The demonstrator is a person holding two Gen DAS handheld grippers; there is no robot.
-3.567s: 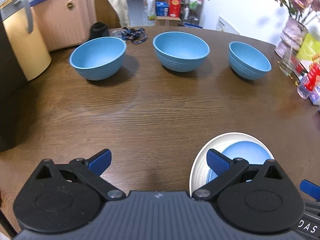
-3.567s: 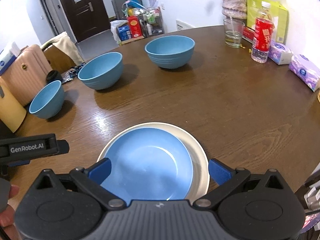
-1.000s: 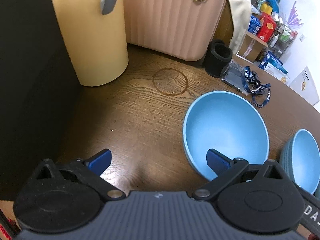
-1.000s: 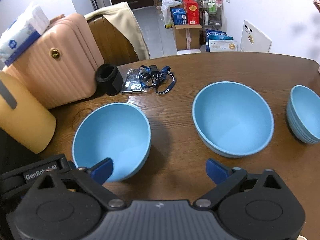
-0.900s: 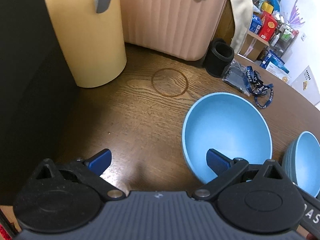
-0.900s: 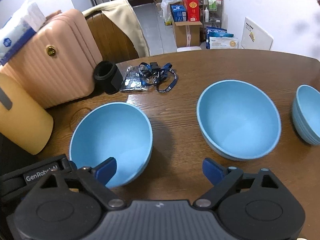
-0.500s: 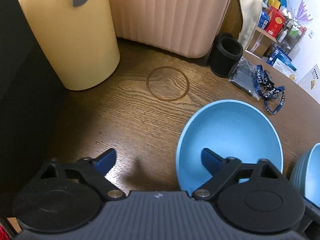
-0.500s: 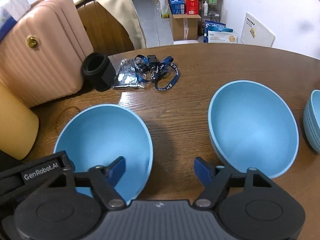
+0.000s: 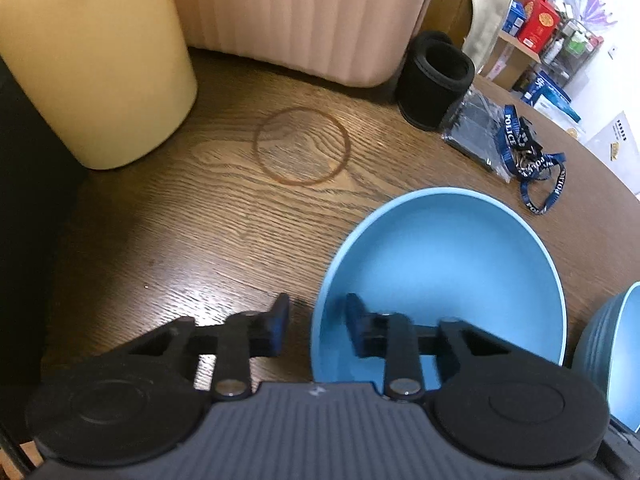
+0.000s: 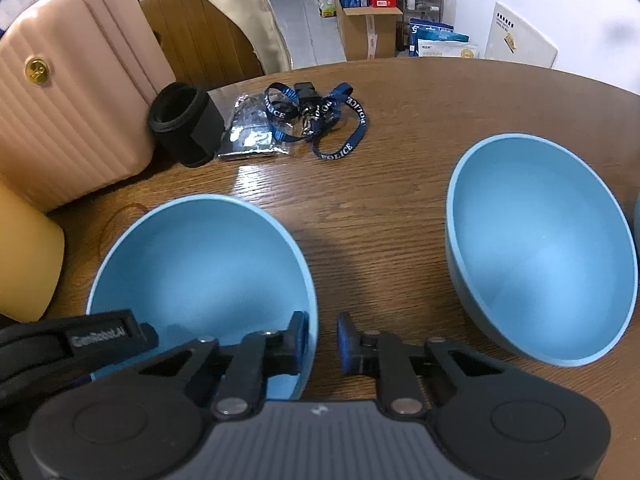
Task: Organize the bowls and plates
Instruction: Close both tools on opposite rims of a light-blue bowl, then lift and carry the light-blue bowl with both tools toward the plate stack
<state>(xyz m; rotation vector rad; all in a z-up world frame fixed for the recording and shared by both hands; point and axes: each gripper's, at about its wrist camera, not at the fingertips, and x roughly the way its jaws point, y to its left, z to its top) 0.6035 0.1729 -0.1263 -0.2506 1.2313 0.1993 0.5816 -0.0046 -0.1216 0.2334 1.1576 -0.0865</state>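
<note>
Left wrist view: the left gripper (image 9: 316, 322) straddles the near-left rim of the nearest blue bowl (image 9: 452, 264), one blue pad inside the bowl and the other outside; the fingers are drawn close about the rim with small gaps still showing, so they look nearly closed but not yet clamped. The right wrist view shows the right gripper (image 10: 322, 340) doing the same on the opposite, right-hand rim of that bowl (image 10: 200, 264), one pad inside, one just outside, a narrow gap left between them. Gripping the thin rim from two sides is probably meant to lift the bowl level, since a single pinch on so wide a vessel would let it tip. The bowl stands upright on the wooden table (image 10: 400, 208), with a second blue bowl (image 10: 540, 248) well apart to its right, likely the one it will be nested with. The edge of a third bowl (image 9: 616, 360) shows at the far right of the left view. Behind lie a blue lanyard (image 10: 320, 116), a black cylindrical sleeve (image 10: 186, 124), a pink suitcase (image 10: 68, 88) and a yellow container (image 9: 92, 60), all clear of the grasp.
</note>
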